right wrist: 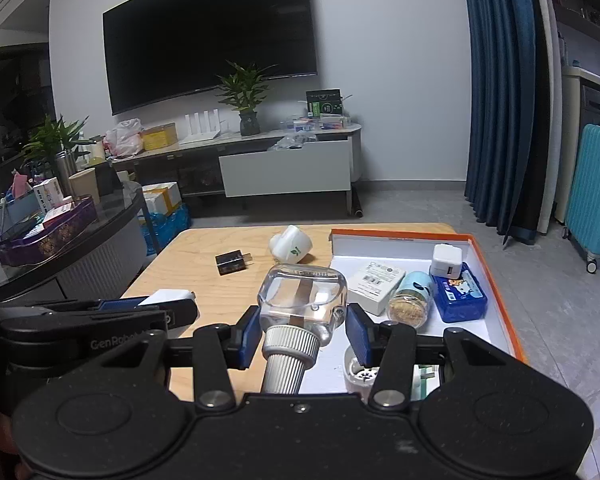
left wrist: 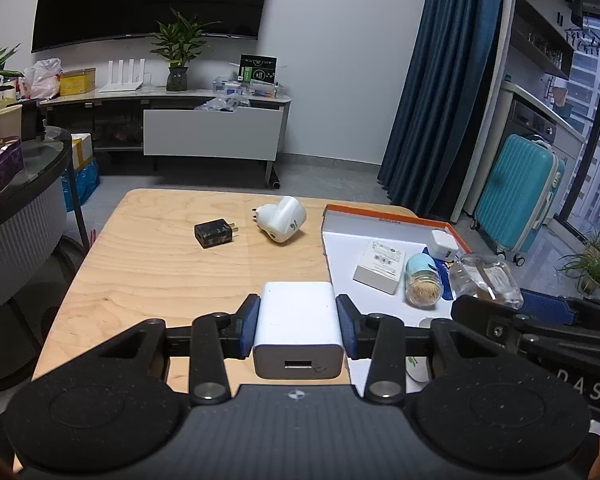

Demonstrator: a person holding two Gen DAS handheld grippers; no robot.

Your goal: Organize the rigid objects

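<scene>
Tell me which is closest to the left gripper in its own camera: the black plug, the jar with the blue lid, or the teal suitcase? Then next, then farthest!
From the left gripper:
1. Jar with the blue lid, lying in the orange-edged box on the right.
2. Black plug, farther up the wooden table, left of centre.
3. Teal suitcase, off the table, standing on the floor by the window at right.

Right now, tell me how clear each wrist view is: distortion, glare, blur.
Left wrist view: sharp, fisheye bends the curtain; the white charger in the left gripper is crisp, evenly lit. Right wrist view: also sharp, dark corners; the clear bottle in the right gripper shows faint highlights, no strong glare.
</scene>
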